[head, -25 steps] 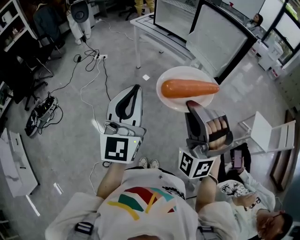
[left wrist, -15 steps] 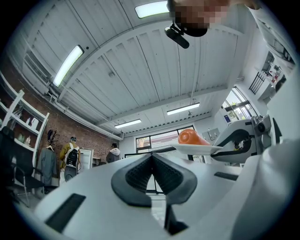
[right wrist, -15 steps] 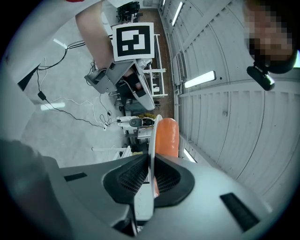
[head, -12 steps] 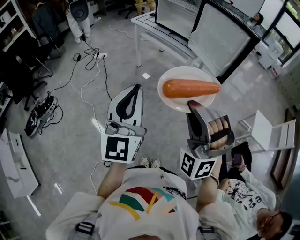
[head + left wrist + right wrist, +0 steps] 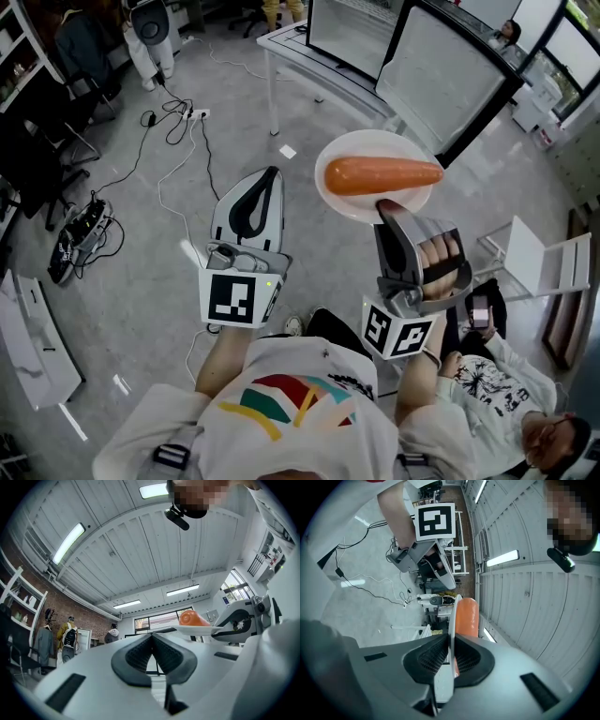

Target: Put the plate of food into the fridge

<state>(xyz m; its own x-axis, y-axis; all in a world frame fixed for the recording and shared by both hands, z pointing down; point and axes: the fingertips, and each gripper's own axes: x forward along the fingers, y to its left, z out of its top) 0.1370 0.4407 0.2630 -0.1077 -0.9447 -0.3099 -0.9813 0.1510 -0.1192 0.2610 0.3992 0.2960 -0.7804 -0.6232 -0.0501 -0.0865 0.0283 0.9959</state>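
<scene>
Tipping looks the risk: the right tongs (image 5: 384, 206) pinch only the near rim of the plate (image 5: 361, 150), its carrot (image 5: 382, 175) beyond their tips (free to roll), with the left tongs (image 5: 270, 178) closed, empty, alongside.

You have bright, even light from ceiling strip lights (image 5: 69, 542), faint glare on the floor (image 5: 118, 379); both gripper views bend inside dark round edges.

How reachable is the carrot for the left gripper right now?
Probably yes: the left gripper hangs empty beside the plate, open air between it and the carrot. Its jaws are shut, so they would need opening first.
</scene>
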